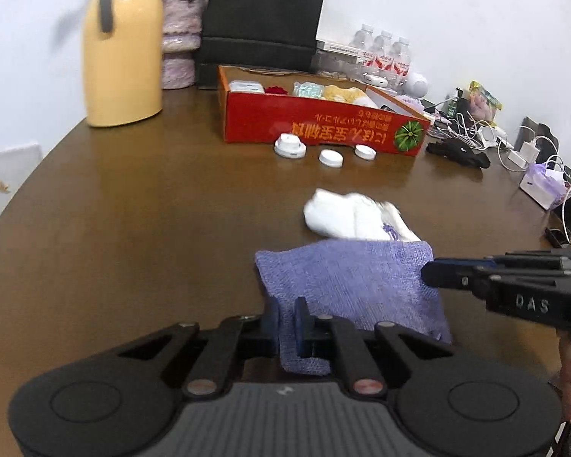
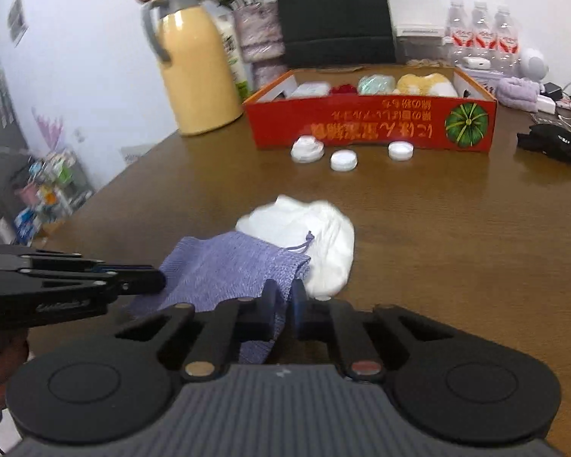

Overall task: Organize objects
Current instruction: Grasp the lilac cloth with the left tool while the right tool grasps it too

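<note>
A purple knitted drawstring pouch (image 1: 354,282) hangs just above the brown table, held by both grippers. My left gripper (image 1: 286,318) is shut on its near left corner. My right gripper (image 2: 284,304) is shut on its other edge (image 2: 224,262) and shows in the left wrist view (image 1: 432,272) at the right. A crumpled white cloth (image 1: 350,215) lies on the table just behind the pouch, also in the right wrist view (image 2: 308,236). A red cardboard box (image 1: 316,122) holding several small items stands further back.
Three white round caps (image 1: 329,158) lie in front of the box. A yellow thermos jug (image 1: 122,49) stands at the back left, a black bag (image 1: 262,19) and water bottles (image 1: 384,55) behind the box. Cables and chargers (image 1: 514,148) crowd the right edge.
</note>
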{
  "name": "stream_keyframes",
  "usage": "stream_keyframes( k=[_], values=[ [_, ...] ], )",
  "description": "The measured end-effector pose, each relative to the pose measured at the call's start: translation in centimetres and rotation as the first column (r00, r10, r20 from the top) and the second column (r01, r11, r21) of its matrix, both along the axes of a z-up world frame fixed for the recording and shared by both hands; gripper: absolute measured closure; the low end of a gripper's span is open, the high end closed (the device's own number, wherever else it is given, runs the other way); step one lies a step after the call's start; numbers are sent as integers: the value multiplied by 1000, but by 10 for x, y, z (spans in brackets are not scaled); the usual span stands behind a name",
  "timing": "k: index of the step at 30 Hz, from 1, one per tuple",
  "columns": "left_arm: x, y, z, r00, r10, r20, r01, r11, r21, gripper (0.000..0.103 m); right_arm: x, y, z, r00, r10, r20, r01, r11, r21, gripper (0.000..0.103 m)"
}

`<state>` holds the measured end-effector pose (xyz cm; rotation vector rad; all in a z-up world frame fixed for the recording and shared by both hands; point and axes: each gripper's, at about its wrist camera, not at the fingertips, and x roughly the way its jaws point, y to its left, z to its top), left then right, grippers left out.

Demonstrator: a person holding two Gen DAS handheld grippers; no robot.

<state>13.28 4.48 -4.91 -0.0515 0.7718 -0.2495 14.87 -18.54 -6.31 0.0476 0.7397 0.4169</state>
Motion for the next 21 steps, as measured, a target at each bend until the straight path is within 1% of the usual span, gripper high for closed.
stream_keyframes(
  k=[3, 4, 5, 8, 10, 13, 14, 15, 16, 17, 18, 19, 21],
  values=[
    [-26, -8, 2, 1000, -22, -6, 22, 1000, -1, 95, -16, -8, -2, 1000, -5, -3, 5, 998, -66, 94],
    [-30, -11, 3, 1000, -24, 3, 24, 1000, -2, 90, -18, -10, -5, 1000, -17, -7, 16, 996, -84, 93],
    [-33, -13, 3, 1000, -9, 13, 9, 1000, -5, 88, -19, -12, -8, 999, -41, -14, 40, 995, -90, 92],
    [-31, -19, 2, 1000, 17, 12, -18, 999, 30, 79, -26, -15, -8, 998, -57, -3, 57, 996, -70, 85],
    [-28, -21, -1, 1000, 26, 10, -26, 999, 45, 73, -30, -14, -7, 998, -64, 14, 65, 996, -64, 71],
    [-26, -25, -6, 999, 34, 14, -35, 997, 63, 72, -30, -11, -9, 998, -67, 5, 67, 996, -52, 69],
    [-26, -27, -6, 999, 31, 16, -32, 997, 69, 74, -30, -9, -11, 998, -64, 1, 64, 997, -49, 69],
    [-26, -28, -6, 1000, 22, 15, -23, 997, 67, 77, -30, -8, -13, 998, -63, 5, 63, 997, -47, 70],
    [-26, -28, -6, 1000, 6, 10, -6, 999, 52, 98, -31, -6, -13, 998, -67, 14, 68, 996, -57, 79],
    [-25, -28, -6, 1000, -4, 2, 4, 999, 33, 98, -31, -4, -13, 997, -72, 18, 73, 995, -62, 80],
    [-25, -28, -6, 1000, 0, 4, 0, 1000, 28, 98, -31, -2, -13, 997, -73, 23, 75, 995, -64, 83],
    [-25, -29, -6, 1000, 3, 9, -3, 1000, 29, 99, -31, -1, -11, 997, -76, 32, 78, 995, -67, 102],
    [-23, -29, -2, 1000, -2, 22, 1, 1000, 18, 100, -30, -1, -8, 997, -72, 34, 74, 995, -67, 101]
  ],
)
